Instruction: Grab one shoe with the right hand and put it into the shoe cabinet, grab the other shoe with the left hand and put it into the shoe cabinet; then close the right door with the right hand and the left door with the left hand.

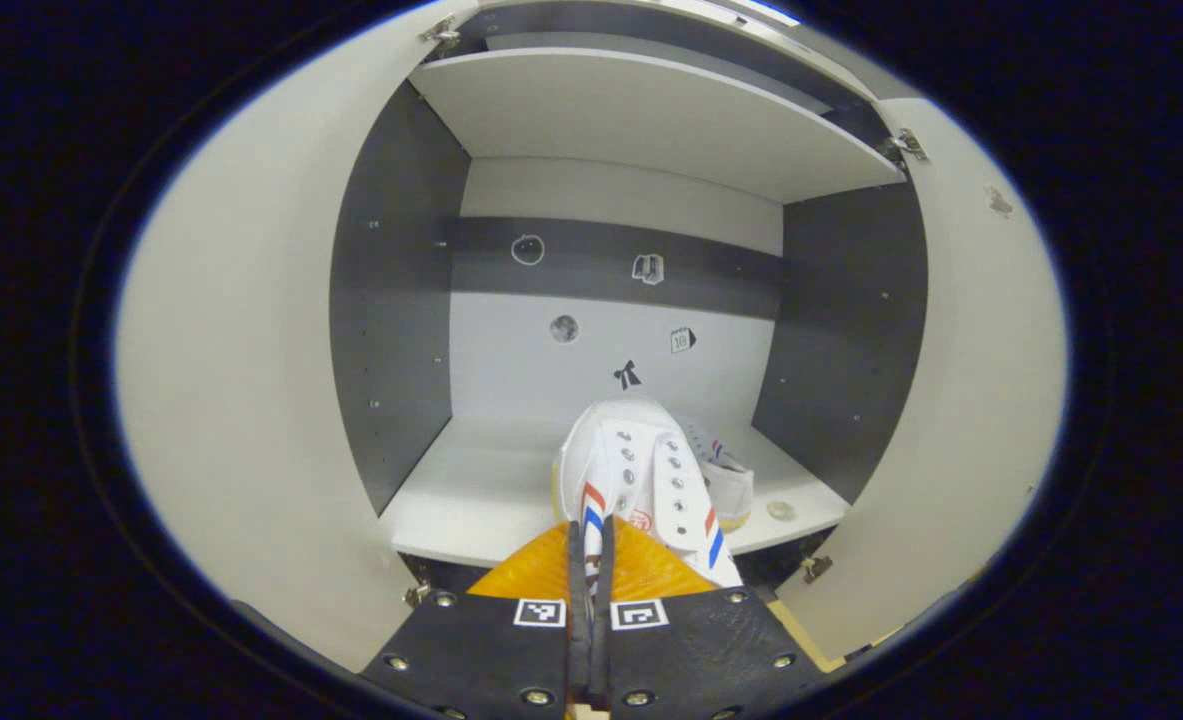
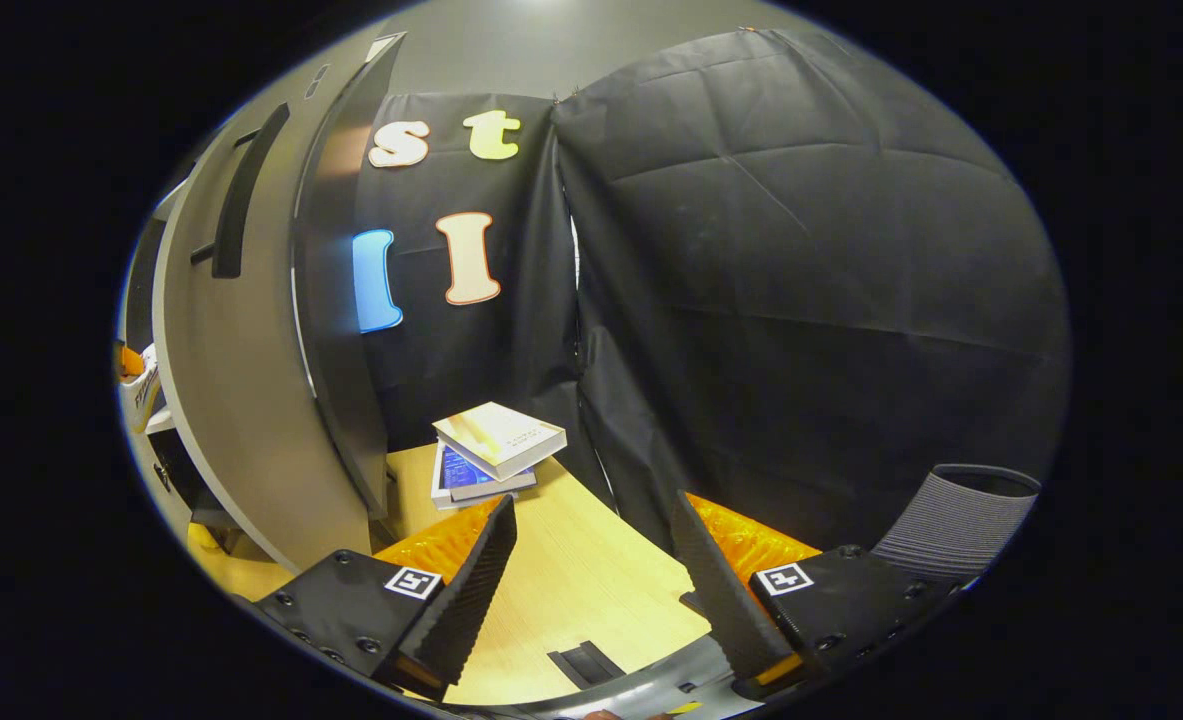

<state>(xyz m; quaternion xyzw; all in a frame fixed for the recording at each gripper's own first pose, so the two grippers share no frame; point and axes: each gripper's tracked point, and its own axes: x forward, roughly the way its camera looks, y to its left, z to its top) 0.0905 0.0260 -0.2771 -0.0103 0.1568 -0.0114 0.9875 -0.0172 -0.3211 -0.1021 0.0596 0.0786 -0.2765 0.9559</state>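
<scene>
Cabinet (image 1: 641, 130) is standing open, both doors swung wide: left door (image 1: 241, 400) at 9 o'clock, right door (image 1: 981, 400) at 3 o'clock in left gripper view.

Lower shelf (image 1: 471, 490) is carrying a first shoe (image 1: 726, 470), lying at the held shoe's 2 o'clock.

Left tool (image 1: 588, 560) is pinching the second shoe (image 1: 631, 470) by its heel edge, fingers nearly closed; long axis is pointing at 12 o'clock, toe over the shelf. Judged: release comes next.

Right tool (image 2: 591, 560) is hanging wide open, empty, over the worktop (image 2: 581, 580); the right door (image 2: 251, 400) is standing at its 9 o'clock, so the nearer hand for closing.

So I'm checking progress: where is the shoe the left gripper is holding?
In the left gripper view, the white shoe sits pinched in the left gripper, over the cabinet's bottom shelf, beside the second shoe.
</scene>
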